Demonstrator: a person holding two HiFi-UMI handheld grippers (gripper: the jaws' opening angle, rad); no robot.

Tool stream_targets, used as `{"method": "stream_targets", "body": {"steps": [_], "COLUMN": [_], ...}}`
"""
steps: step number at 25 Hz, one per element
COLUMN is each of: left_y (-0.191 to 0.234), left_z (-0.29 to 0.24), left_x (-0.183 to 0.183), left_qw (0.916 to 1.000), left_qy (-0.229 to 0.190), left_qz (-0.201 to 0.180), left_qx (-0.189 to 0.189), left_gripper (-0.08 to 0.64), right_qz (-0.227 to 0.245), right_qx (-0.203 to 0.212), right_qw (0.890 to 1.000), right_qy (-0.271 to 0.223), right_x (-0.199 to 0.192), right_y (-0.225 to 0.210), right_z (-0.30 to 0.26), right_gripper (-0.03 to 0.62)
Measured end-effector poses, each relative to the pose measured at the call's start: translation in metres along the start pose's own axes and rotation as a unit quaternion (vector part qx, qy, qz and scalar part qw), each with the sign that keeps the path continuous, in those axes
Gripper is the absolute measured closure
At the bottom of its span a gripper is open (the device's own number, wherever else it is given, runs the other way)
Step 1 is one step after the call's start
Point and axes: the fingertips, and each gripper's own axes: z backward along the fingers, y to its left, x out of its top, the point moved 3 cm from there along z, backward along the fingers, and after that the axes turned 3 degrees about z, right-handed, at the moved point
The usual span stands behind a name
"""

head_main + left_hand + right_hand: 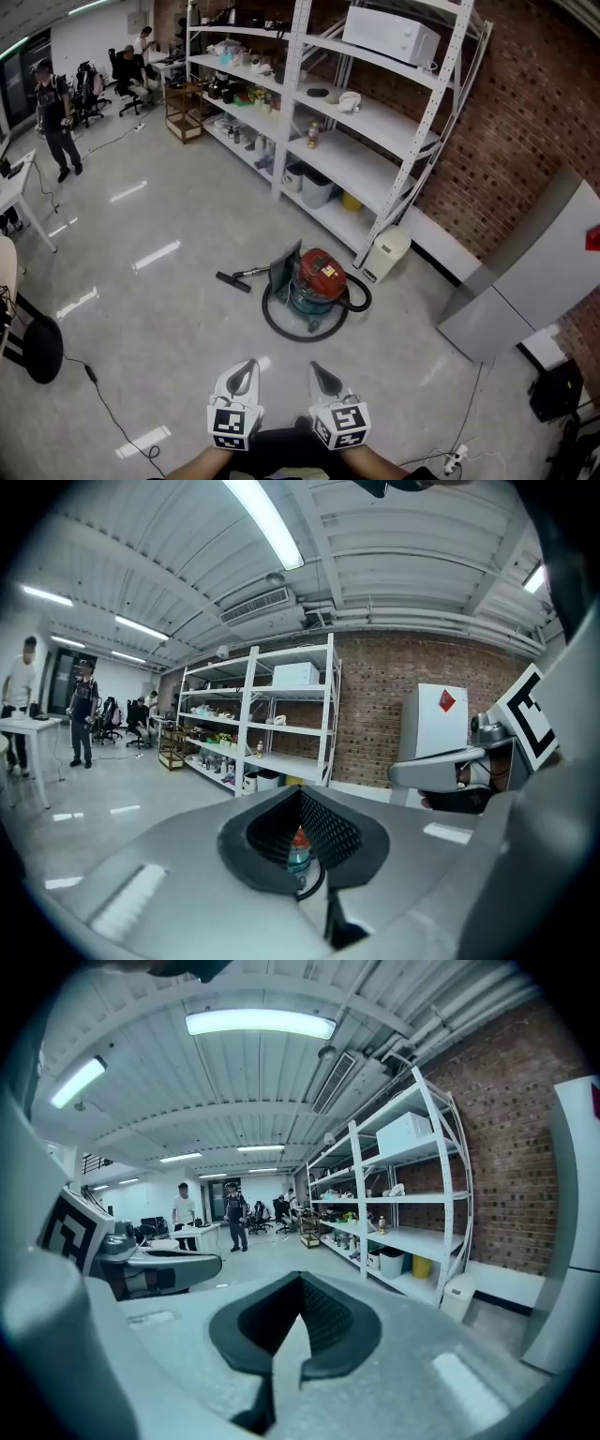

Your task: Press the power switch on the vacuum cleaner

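Observation:
The vacuum cleaner, a canister with a red top and a dark teal body, stands on the grey floor a few steps ahead, its black hose looped around it. Through the left jaws it shows as a small red and teal shape. My left gripper and right gripper are held side by side low in the head view, well short of the vacuum. Both are shut with nothing in them. The right gripper view does not show the vacuum.
White metal shelving runs along the brick wall behind the vacuum. A white bin stands beside it and a grey cabinet at the right. A cable crosses the floor at left. People stand far off at the back left.

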Motion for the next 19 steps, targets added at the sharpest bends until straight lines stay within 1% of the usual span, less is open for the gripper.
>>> {"method": "stream_targets", "body": {"steps": [4, 10, 19], "left_y": [-0.005, -0.012, -0.020], "left_z": [0.003, 0.006, 0.001], "left_x": [-0.004, -0.013, -0.016], "left_qw": [1.0000, 0.9999, 0.9998], "left_qy": [0.007, 0.013, 0.018], "left_qz": [0.001, 0.002, 0.000], "left_qx": [-0.001, -0.001, 0.000], "left_gripper": [0.545, 0.545, 0.545], "right_qz": [0.000, -0.004, -0.008], "right_qx": [0.000, -0.006, -0.004], "right_qw": [1.000, 1.000, 1.000], "right_qy": [0.001, 0.009, 0.010], "right_x": [-0.001, -0.012, -0.015], "right_y": [0.000, -0.007, -0.015], "right_z": [0.006, 0.012, 0.014], "right_gripper": [0.601, 0.601, 0.601]}}
